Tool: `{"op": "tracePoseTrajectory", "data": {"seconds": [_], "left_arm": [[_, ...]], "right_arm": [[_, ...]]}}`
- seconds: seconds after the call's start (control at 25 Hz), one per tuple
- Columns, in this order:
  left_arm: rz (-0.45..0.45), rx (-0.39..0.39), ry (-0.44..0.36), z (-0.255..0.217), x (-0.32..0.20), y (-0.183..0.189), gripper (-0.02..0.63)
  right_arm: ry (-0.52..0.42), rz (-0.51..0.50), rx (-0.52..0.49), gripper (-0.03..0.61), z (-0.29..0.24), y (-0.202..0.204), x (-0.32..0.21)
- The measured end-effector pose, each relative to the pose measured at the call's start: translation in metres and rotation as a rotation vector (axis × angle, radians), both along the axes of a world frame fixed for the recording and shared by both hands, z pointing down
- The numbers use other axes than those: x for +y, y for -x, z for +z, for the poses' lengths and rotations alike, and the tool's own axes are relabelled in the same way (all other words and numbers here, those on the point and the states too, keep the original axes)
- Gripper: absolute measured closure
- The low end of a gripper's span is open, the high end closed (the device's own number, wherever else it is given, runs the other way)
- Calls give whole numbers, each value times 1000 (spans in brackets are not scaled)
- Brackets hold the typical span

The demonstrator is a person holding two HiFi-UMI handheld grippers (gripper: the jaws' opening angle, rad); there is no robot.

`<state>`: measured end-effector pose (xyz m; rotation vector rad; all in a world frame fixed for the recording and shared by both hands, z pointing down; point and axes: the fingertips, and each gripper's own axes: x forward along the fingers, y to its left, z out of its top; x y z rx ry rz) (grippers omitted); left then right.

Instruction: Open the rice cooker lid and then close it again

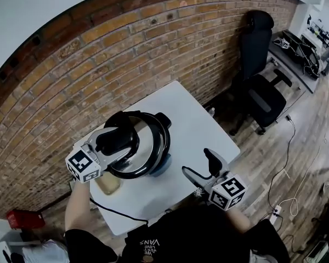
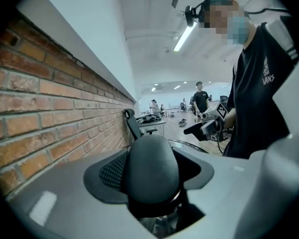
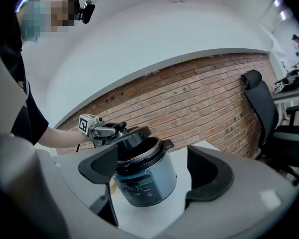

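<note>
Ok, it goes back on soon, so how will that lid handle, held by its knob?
The lid looks like metal: probably stiff and fairly heavy. Held only by its rounded knob in the left claw, it may swing or tilt. The smooth knob might slip.

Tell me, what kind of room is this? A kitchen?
Probably an office or workshop, not a kitchen. There's a black office chair by the brick wall, a desk piled with cables and gear, and the rice cooker just sits on a small white table.
</note>
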<state>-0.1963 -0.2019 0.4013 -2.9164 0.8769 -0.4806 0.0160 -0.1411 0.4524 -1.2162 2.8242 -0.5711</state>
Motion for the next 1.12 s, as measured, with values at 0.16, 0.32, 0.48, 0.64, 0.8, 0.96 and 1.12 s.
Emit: {"op": "tracePoseTrajectory", "data": {"seconds": [0.16,0.32,0.48,0.64,0.8,0.96,1.12], "left_arm": [[70,-46,6,11,-8,-14,337],[101,-80,10,21,-18,-20,337],[140,-125,9,27,-23,-23,337],[192,-129,20,31,-24,-27,337],[238,-143,40,37,-26,-28,337],[270,-154,69,46,-29,-32,337],[303,-172,80,49,-28,-34,336]], "right_arm": [[2,19,3,150,3,-10,-6],[4,27,17,150,4,-16,-11],[13,43,22,150,7,-23,-12],[20,48,21,150,10,-22,-14],[21,42,25,150,9,-17,-17],[22,47,34,150,7,-16,-21],[21,61,35,150,7,-20,-23]]}}
